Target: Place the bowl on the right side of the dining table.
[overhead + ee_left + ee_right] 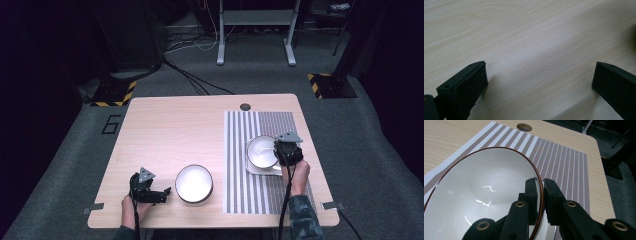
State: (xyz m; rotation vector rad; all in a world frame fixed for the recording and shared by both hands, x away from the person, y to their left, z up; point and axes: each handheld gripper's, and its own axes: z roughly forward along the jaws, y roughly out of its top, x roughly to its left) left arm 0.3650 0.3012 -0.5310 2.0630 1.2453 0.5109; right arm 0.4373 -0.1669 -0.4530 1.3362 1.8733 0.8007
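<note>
- The right tool (541,195) is clamped narrowly on the rim of a white bowl (481,195), one jaw inside, one outside.
- The brown-rimmed bowl is held tilted over the striped placemat (564,157), apparently above a white plate (260,169).
- The left tool (539,82) is held wide open, empty, low over the table (524,37).

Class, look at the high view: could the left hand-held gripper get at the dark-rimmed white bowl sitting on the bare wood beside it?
Probably yes: the left hand-held gripper stands open, pointing at the dark-rimmed white bowl, with bare wooden table between them.
</note>
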